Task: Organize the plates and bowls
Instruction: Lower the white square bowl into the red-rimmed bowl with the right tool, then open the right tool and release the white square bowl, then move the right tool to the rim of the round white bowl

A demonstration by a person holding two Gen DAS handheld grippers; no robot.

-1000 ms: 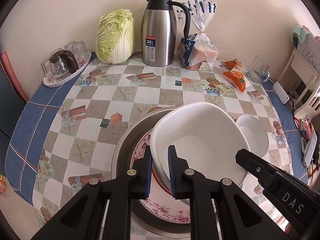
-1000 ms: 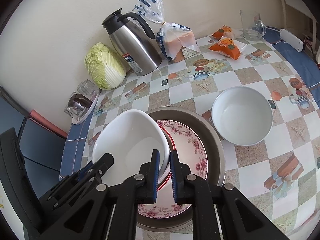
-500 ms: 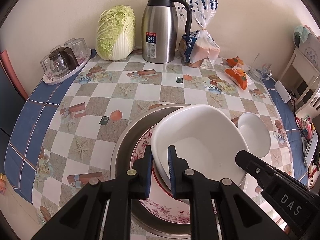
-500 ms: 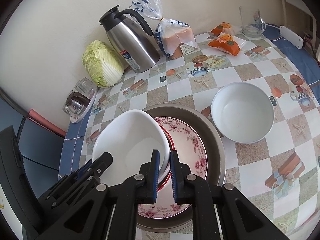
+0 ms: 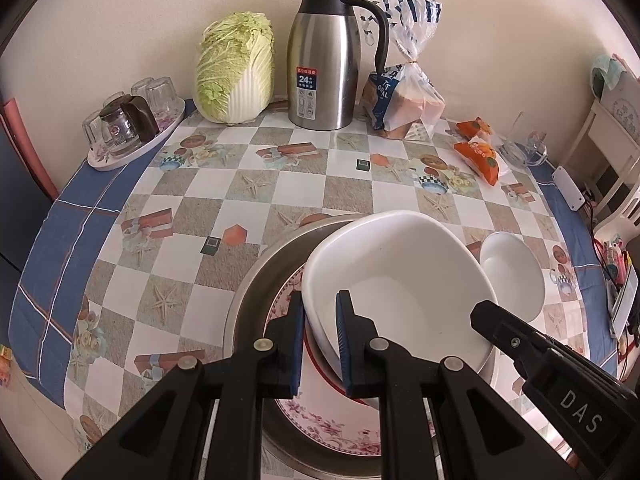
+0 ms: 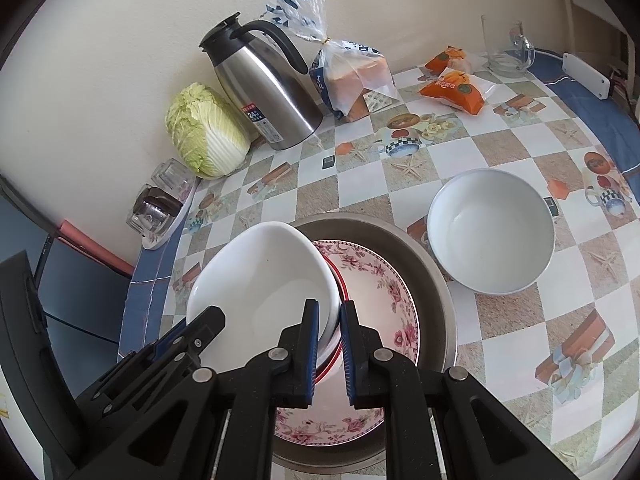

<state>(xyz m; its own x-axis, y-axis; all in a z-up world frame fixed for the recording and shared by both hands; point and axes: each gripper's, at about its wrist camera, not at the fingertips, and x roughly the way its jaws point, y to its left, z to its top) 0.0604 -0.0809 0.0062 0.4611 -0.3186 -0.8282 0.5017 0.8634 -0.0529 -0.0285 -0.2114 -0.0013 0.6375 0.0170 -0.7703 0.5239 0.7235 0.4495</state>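
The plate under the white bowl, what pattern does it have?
Pink flowers on white, with a red ring on the plate; clearest in the right wrist view.

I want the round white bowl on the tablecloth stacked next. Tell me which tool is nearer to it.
Right. The right tool grips the big white dish on the side facing the round white bowl; the left tool grips the dish's far side.

white bowl, pink floral plate, checkered tablecloth.
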